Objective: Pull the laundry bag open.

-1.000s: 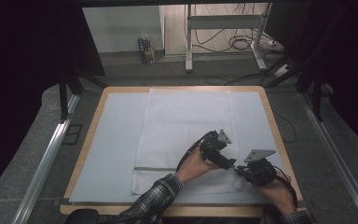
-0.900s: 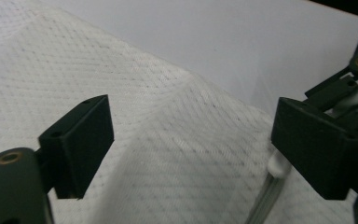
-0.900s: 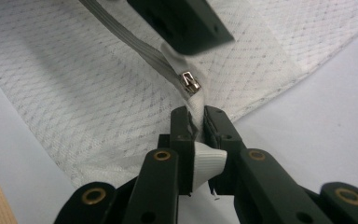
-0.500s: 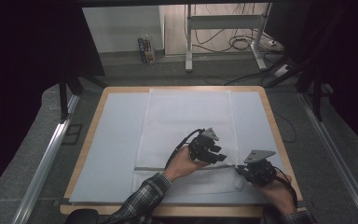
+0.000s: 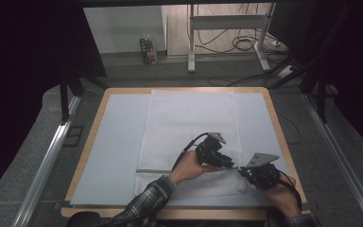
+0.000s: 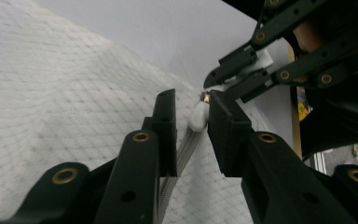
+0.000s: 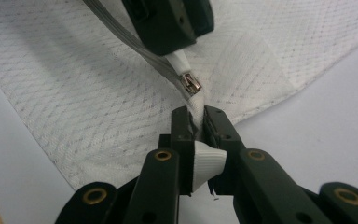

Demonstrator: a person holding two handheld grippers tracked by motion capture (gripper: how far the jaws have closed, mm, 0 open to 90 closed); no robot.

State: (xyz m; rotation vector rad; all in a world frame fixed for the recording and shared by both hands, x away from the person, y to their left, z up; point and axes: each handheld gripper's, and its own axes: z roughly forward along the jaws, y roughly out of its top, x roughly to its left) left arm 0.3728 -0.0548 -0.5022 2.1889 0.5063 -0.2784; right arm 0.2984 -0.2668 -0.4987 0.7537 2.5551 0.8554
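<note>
A white mesh bag (image 5: pixel 189 123) lies flat on the table, with a grey zipper tape (image 5: pixel 151 170) running along its near part. My right gripper (image 5: pixel 242 171) is shut on the bag's white end tab (image 7: pixel 207 161), just beyond the zipper's end. The metal slider (image 7: pixel 189 85) sits right in front of its jaws. My left gripper (image 5: pixel 231 164) points at the right one, and its jaws have just been closing. The white zipper pull (image 6: pixel 198 117) sits between their tips. In the right gripper view it runs straight out of the left gripper (image 7: pixel 175 49).
The bag rests on a pale blue mat (image 5: pixel 118 142) on a wooden board (image 5: pixel 275 118). Metal rails (image 5: pixel 52 156) flank the table. Desk legs and cables (image 5: pixel 246 42) lie on the floor beyond the far edge.
My left gripper has shifted slightly left and toward me, bringing its tips to the zipper end beside the right gripper. The right hand has kept still.
</note>
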